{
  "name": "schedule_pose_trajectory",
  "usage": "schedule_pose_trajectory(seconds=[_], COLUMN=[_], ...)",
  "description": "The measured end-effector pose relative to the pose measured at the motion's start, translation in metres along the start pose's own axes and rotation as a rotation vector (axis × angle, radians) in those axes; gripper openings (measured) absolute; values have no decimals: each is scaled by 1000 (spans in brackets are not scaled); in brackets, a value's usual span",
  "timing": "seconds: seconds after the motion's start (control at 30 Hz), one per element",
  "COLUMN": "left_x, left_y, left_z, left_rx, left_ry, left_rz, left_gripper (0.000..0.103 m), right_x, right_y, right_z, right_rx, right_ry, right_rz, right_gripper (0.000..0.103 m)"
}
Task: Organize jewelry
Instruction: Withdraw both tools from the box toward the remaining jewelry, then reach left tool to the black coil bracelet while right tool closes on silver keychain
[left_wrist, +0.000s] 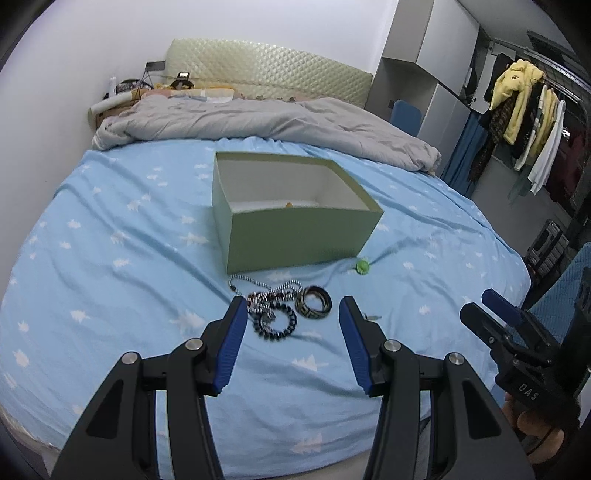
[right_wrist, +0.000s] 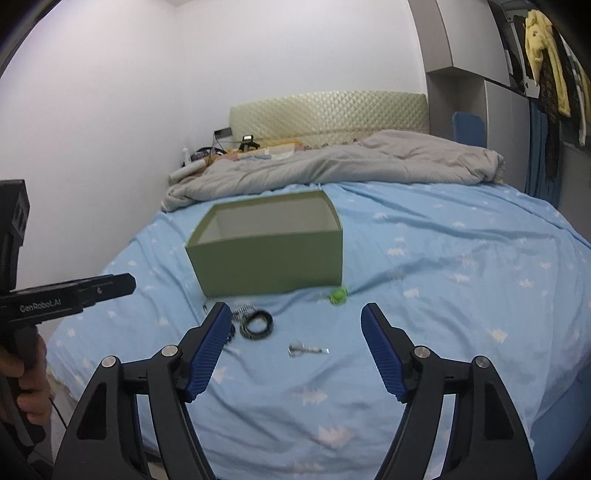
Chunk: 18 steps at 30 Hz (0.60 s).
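Note:
An open pale green box (left_wrist: 295, 236) (right_wrist: 269, 258) stands on the blue star-print bed sheet (left_wrist: 110, 258); a small orange item (left_wrist: 289, 204) lies inside. In front of it lies a jewelry pile: a beaded chain (left_wrist: 258, 286), a black bead bracelet (left_wrist: 277, 325) and a patterned bangle (left_wrist: 313, 301) (right_wrist: 257, 321). A green trinket (left_wrist: 362, 266) (right_wrist: 338, 296) sits by the box's right corner, and a small silver piece (right_wrist: 306, 350) lies apart. My left gripper (left_wrist: 292, 302) hovers open just short of the pile. My right gripper (right_wrist: 294, 308) is open above the silver piece, holding nothing.
A crumpled grey duvet (left_wrist: 258, 118) and a padded headboard (left_wrist: 266, 70) lie behind the box. A clothes rack (left_wrist: 524, 110) and grey cabinets (left_wrist: 436, 74) stand to the right. A hand (right_wrist: 22, 373) holds the left gripper's handle. The bed edge runs close below both grippers.

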<state>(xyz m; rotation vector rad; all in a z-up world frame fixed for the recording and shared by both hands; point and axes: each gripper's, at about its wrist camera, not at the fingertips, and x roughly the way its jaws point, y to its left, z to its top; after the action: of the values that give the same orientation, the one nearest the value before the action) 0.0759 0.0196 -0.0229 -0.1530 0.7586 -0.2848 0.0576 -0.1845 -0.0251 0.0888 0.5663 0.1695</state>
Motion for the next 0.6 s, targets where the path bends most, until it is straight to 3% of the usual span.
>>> schedule_pose_trajectory(seconds=[0.6], left_x=[62], left_y=[15], left_z=[-35], left_rx=[-36], left_ry=[136], left_rz=[-11], left_gripper=[52], right_x=[41], right_y=[-10], right_z=[-31], right_rx=[11], right_ry=[80], right_rz=[-6], right_gripper=[74])
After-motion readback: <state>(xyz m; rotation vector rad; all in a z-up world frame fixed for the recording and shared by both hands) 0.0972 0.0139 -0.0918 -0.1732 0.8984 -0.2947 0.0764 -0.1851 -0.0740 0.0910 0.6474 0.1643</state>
